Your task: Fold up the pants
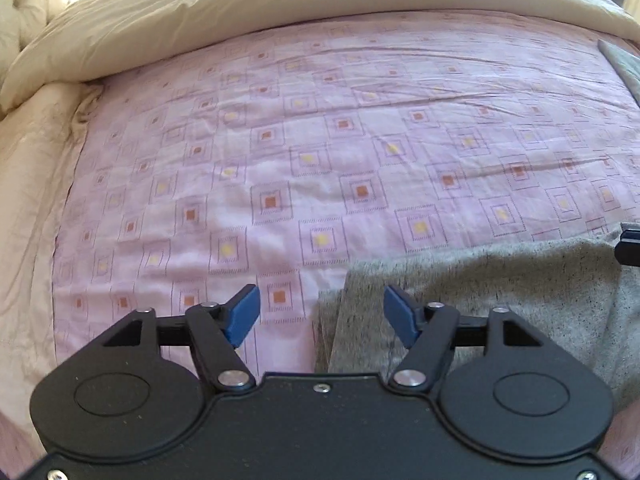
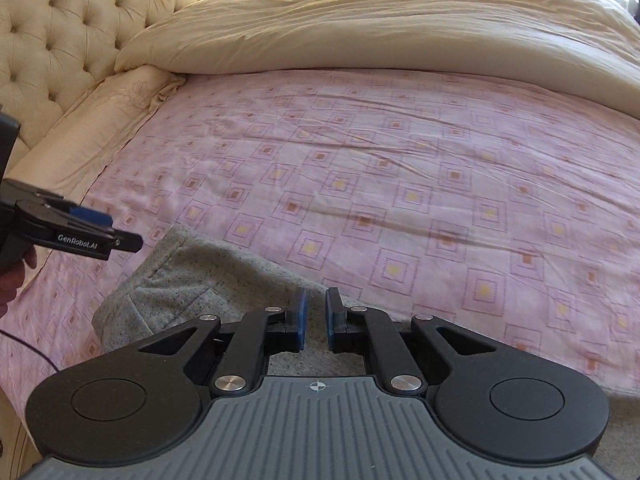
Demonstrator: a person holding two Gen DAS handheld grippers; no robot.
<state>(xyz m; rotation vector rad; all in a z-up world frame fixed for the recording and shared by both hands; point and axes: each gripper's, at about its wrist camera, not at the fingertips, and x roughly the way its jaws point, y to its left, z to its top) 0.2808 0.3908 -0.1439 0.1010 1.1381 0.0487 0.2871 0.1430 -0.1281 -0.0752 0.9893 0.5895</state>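
Observation:
Grey speckled pants point(image 1: 500, 292) lie folded on the pink patterned bed sheet point(image 1: 320, 160), at the lower right of the left wrist view. My left gripper point(image 1: 320, 306) hangs open and wide over the pants' left edge, its blue pads point(image 1: 244, 312) touching nothing. In the right wrist view the pants point(image 2: 192, 292) run up to my right gripper point(image 2: 316, 314). Its blue pads are almost together and pinch the cloth's edge at the tips. The left gripper point(image 2: 116, 232) shows there at the far left, above the pants' corner. The right gripper's tip point(image 1: 628, 244) peeks in at the pants' far right.
A beige duvet point(image 2: 400, 28) is bunched across the far side of the bed. A tufted headboard point(image 2: 72, 40) and a cream pillow point(image 2: 100, 120) stand at the left. Another grey cloth point(image 1: 624, 68) lies at the right edge. A hand point(image 2: 12, 280) and a thin cable point(image 2: 40, 356) are at the lower left.

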